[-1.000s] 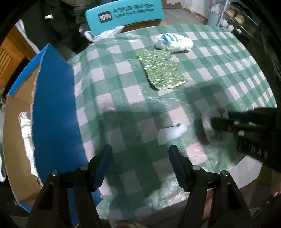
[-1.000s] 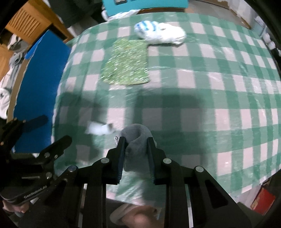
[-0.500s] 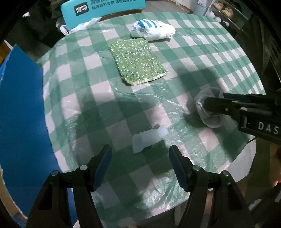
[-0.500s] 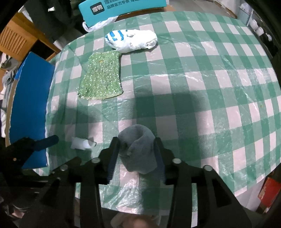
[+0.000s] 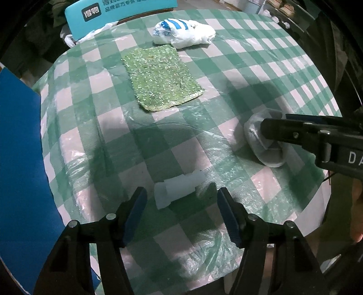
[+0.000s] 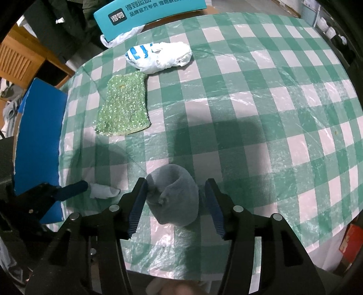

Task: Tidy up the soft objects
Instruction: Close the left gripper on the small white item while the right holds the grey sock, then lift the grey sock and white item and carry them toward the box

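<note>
A small white folded cloth (image 5: 179, 189) lies on the checked table (image 5: 249, 74) between the fingertips of my left gripper (image 5: 180, 196). Its jaws are closing, and the pads stand clear of the cloth on both sides. In the right wrist view this cloth (image 6: 102, 190) sits just beyond one blue fingertip. A grey sock (image 6: 173, 197) rests on the table between the fingers of my right gripper (image 6: 175, 185). Those jaws are opening, with a gap showing at the right pad. The left wrist view shows the same sock (image 5: 267, 152) at the right, under the right gripper's black fingers.
A glittery green cloth (image 5: 162, 77) lies flat mid-table, with a white plastic bag with blue stripes (image 5: 183, 30) behind it. A blue box flap (image 5: 20, 158) stands along the table's left edge. A teal box (image 5: 120, 11) is at the far edge. The table's near edge lies just below both grippers.
My right gripper's jaws have spread off the grey sock, which now lies loose between them. My left gripper has come down over the white cloth, now between its fingertips.
</note>
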